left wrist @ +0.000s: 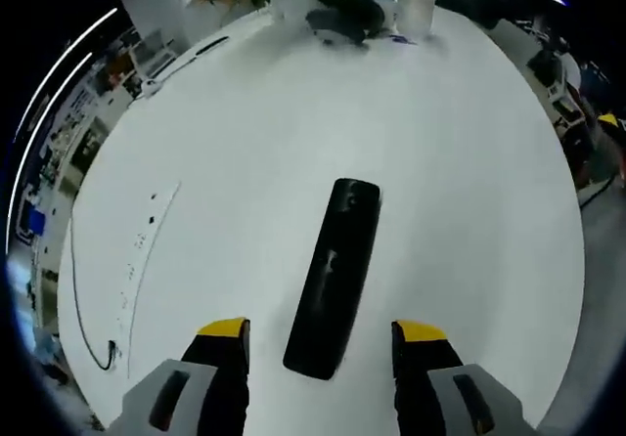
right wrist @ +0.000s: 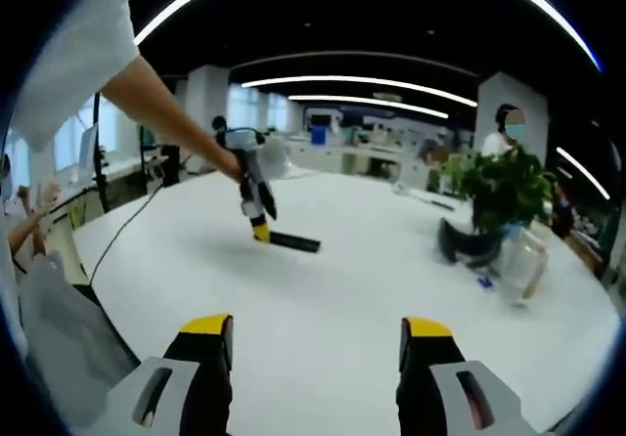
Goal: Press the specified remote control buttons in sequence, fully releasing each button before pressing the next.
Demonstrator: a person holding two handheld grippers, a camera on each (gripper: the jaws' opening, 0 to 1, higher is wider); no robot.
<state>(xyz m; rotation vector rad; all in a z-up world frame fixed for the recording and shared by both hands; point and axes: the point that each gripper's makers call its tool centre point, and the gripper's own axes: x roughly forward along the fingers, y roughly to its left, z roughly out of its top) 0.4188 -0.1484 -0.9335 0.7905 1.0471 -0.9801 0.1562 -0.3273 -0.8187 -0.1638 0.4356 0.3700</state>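
Observation:
A long black remote control lies flat on the white table, running away from me between the jaws of my left gripper. That gripper is open, its yellow-tipped jaws standing either side of the remote's near end without touching it. In the right gripper view the same remote shows far off on the table, with the left gripper held by a person's arm just over its left end. My right gripper hangs open above bare table, nothing between its jaws.
A potted plant and a clear container stand at the table's far side, with a dark object and a white cup nearby. A black cable runs along the left edge. A person stands behind the plant.

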